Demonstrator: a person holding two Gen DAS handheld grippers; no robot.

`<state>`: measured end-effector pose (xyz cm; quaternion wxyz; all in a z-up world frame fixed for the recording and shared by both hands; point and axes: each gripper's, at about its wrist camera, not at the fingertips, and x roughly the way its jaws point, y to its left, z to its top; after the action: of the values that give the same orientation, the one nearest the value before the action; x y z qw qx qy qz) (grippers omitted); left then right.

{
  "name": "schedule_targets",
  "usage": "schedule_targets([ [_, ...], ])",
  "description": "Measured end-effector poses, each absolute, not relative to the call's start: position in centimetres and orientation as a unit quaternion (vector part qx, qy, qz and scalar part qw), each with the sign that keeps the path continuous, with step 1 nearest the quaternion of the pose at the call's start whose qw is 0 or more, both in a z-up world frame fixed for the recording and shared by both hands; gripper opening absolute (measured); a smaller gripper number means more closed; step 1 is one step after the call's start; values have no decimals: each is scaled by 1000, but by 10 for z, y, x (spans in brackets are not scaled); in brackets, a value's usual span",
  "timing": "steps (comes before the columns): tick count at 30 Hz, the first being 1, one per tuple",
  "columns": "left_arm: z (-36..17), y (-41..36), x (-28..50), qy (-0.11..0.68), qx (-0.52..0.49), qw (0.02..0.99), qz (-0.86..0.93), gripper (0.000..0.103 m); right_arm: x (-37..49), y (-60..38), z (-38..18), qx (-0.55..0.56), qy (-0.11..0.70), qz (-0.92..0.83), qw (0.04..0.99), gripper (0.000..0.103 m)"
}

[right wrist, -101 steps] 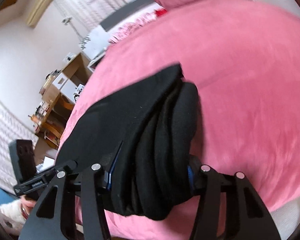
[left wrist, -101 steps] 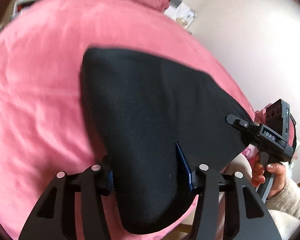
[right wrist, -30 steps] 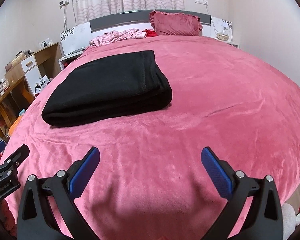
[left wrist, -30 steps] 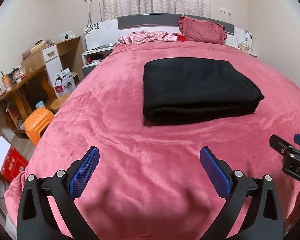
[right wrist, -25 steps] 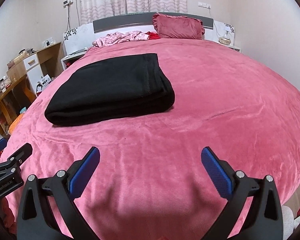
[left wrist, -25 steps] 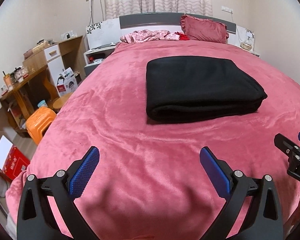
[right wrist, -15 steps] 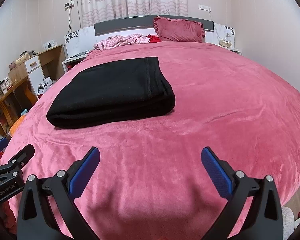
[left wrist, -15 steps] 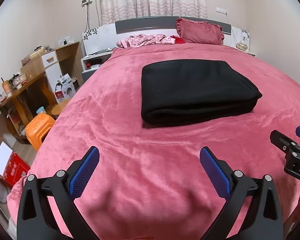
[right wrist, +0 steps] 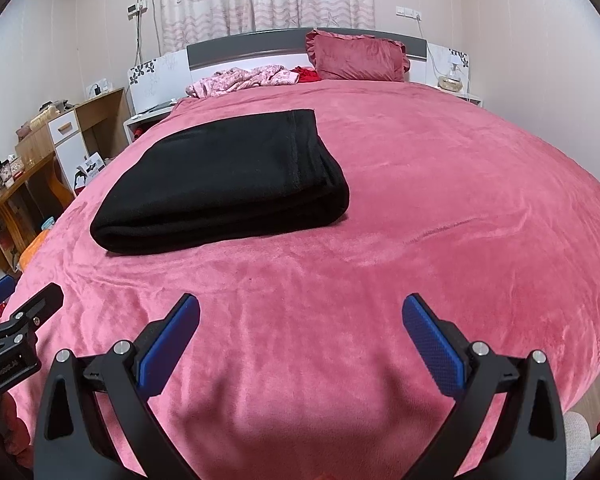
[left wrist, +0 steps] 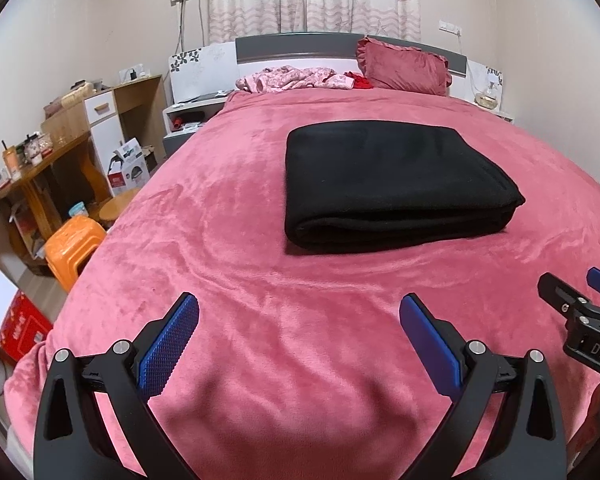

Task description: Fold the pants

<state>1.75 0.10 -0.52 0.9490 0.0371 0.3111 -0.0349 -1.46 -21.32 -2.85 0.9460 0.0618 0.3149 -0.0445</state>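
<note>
The black pants [left wrist: 392, 180] lie folded into a flat rectangular stack on the pink bed cover [left wrist: 236, 264]; they also show in the right wrist view [right wrist: 228, 184]. My left gripper [left wrist: 300, 316] is open and empty, held back near the foot of the bed, well short of the pants. My right gripper [right wrist: 300, 316] is open and empty too, level with the left one. Each gripper shows at the edge of the other's view: the right gripper [left wrist: 580, 320] and the left gripper [right wrist: 8, 320].
A red pillow [left wrist: 404, 66] and a pink garment [left wrist: 292, 78] lie at the headboard. A wooden desk [left wrist: 52, 152], an orange stool [left wrist: 74, 240] and boxes stand left of the bed. A wall is on the right.
Both grippers let go of the pants and drew back toward the foot of the bed with jaws open. Over the last second the views barely shift.
</note>
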Motion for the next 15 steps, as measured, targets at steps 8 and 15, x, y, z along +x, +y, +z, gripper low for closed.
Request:
schedule_targets([
  [8, -4, -3, 13, 306, 33, 950, -54, 100, -15, -213, -29, 65, 312, -46, 947, 101],
  [15, -5, 4, 16, 317, 7, 947, -50, 100, -16, -212, -29, 64, 312, -45, 947, 101],
])
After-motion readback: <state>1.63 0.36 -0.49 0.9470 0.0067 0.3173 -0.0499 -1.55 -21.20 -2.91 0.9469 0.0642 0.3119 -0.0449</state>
